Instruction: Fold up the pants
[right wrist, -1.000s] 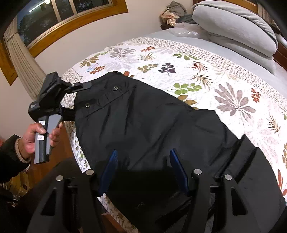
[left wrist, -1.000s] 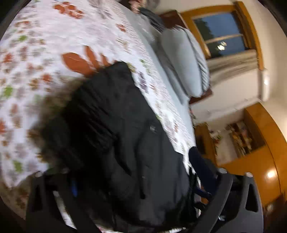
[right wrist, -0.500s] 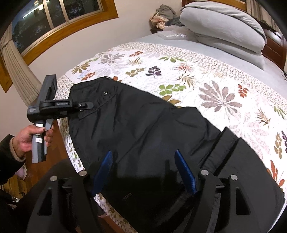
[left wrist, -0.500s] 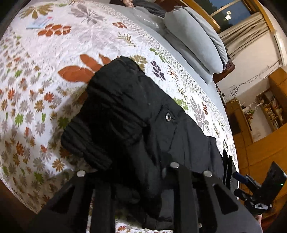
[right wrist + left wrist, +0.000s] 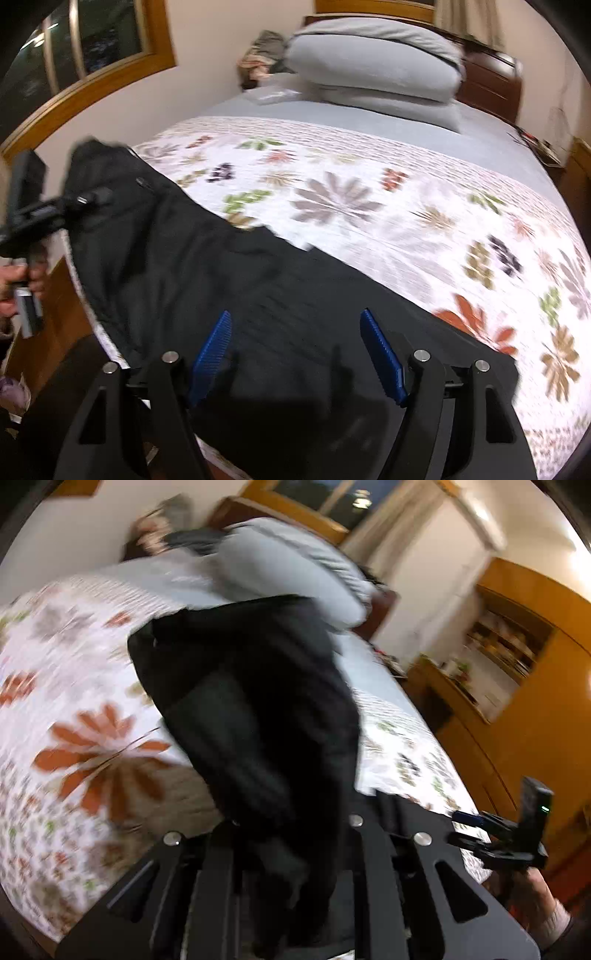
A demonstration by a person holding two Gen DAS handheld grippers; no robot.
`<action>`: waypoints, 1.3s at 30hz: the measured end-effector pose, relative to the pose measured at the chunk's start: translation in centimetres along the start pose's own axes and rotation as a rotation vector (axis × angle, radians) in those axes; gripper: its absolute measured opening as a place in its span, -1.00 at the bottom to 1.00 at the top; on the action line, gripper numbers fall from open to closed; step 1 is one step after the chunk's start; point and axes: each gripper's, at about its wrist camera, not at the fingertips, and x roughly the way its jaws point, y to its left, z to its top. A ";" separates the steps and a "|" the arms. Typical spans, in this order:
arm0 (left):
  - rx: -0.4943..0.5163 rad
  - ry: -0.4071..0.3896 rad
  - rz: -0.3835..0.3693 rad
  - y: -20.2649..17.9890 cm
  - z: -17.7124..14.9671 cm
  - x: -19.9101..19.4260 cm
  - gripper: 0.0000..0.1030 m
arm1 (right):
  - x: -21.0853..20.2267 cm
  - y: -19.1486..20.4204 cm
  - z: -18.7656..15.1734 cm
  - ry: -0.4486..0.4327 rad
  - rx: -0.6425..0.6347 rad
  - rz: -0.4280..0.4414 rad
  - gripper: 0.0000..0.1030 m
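One end of the black pants (image 5: 236,280) rises in the left gripper (image 5: 88,201).

The black pants (image 5: 229,280) lie spread along the near edge of the bed (image 5: 369,177), their snap-buttoned waist end lifted off the floral quilt (image 5: 424,229) and bunched in folds (image 5: 258,709).

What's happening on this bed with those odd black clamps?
A person is folding black pants on a flowery bedspread, with a two-finger gripper in each hand. The left gripper has pinched the waistband end and holds it raised off the bed. The right gripper hovers open over the middle of the pants, gripping nothing.
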 end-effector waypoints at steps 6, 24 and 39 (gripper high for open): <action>0.198 0.046 -0.143 -9.8 -0.7 2.6 -0.71 | -1.2 -4.6 -2.2 0.025 0.077 -0.017 0.42; 0.497 0.342 -0.413 -30.3 -10.1 20.0 -0.68 | -8.1 -17.8 -10.1 0.001 0.246 -0.197 0.42; 0.604 0.456 -0.385 -30.3 -14.9 22.7 0.84 | -7.1 -17.4 -6.6 -0.096 0.220 0.028 0.34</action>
